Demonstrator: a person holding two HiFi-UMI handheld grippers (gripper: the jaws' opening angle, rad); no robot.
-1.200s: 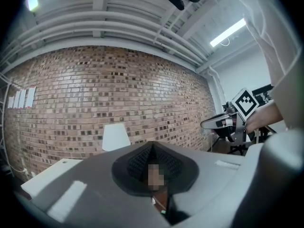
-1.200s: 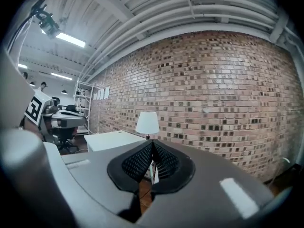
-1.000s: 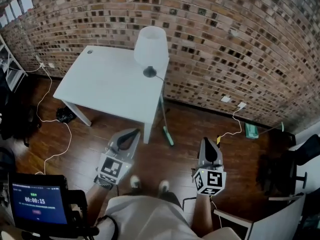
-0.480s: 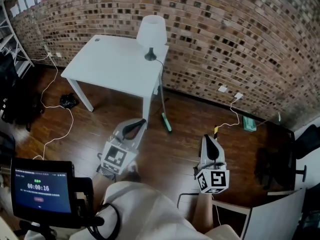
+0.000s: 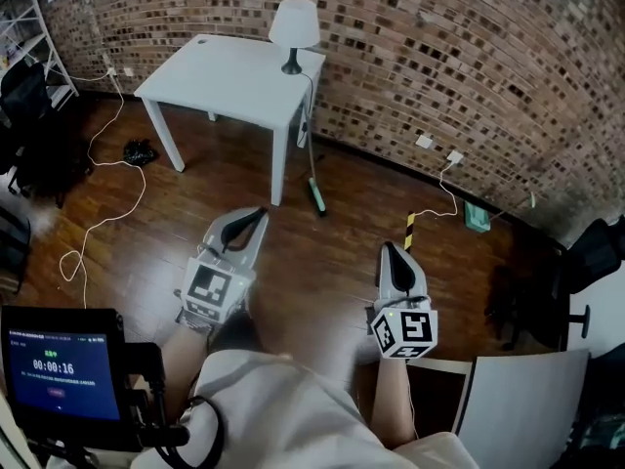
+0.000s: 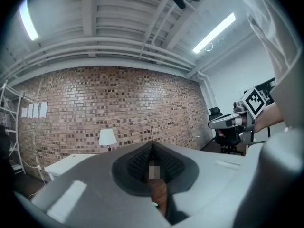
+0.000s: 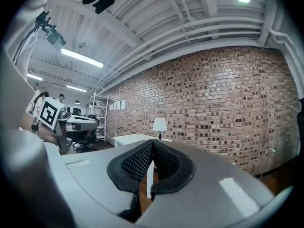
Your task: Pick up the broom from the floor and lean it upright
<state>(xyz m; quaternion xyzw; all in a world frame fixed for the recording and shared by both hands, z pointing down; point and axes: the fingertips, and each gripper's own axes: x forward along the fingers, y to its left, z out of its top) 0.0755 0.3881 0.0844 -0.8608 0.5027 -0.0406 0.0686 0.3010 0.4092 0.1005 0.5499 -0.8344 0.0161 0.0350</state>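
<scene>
The broom is standing handle-up beside the desk, ahead, nearer the left gripper than the right gripper, both keeping fingers pressed together, empty.

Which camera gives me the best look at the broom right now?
Head view: the broom leans against the table, green head down, seen whole. In both gripper views I can't make it out; only the table and lamp show there.

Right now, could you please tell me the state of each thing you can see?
broom: upright, leaning at the table's edge
lamp: standing on the table
left gripper: shut, empty
right gripper: shut, empty
screen: lit
</scene>
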